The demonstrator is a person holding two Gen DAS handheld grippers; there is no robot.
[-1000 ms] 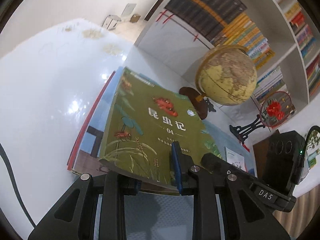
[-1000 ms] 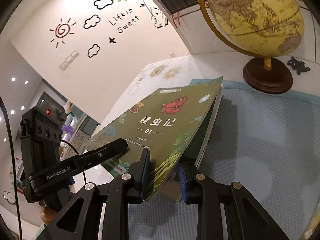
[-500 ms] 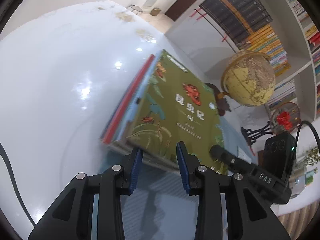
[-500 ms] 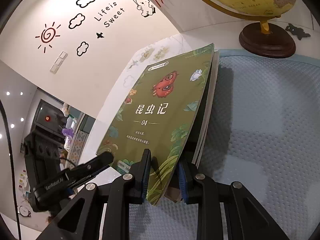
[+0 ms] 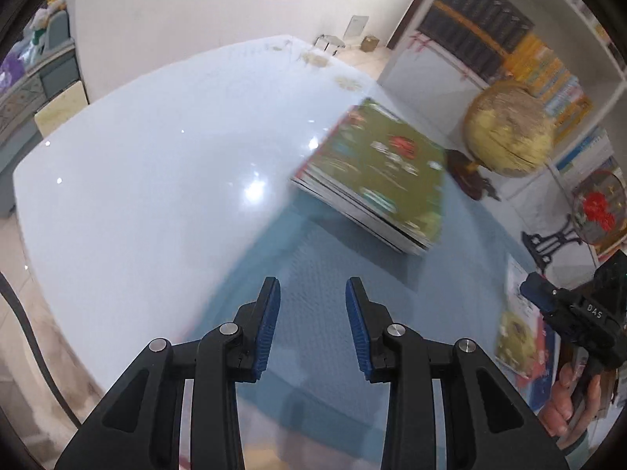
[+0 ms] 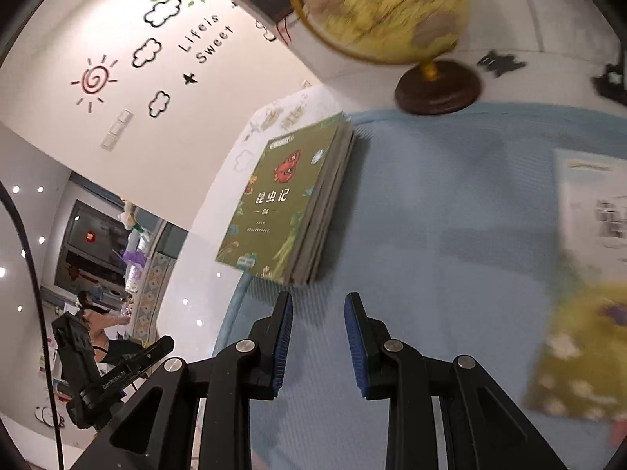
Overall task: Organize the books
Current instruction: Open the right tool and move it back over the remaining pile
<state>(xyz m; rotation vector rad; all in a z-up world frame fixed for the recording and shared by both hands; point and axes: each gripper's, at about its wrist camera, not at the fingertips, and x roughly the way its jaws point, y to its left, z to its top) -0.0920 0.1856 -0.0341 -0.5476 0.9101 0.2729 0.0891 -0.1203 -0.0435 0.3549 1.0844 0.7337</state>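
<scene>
A stack of books [image 5: 376, 180] topped by a green cover with a red insect lies flat, half on the blue mat [image 5: 352, 266] and half on the white table [image 5: 137, 176]. My left gripper [image 5: 312, 293] hovers over the mat short of the stack, open, with nothing between its blue pads. In the right wrist view the same stack [image 6: 282, 199] lies just beyond my right gripper [image 6: 318, 305], whose jaws stand narrowly apart and hold nothing. Two more books, a white one [image 6: 591, 203] and a yellow-green one [image 6: 580, 352], lie on the mat to the right.
A yellow globe [image 5: 509, 129] on a brown base stands behind the stack. A fan ornament with red flowers [image 5: 595, 211] sits to its right. A bookshelf [image 5: 509, 39] fills the back wall. A hand [image 5: 568, 403] holds the other gripper at the right edge.
Both grippers let go of the green-topped stack and pulled back from it. The stack, tilted up before, now lies flat. More books came into view at the right.
</scene>
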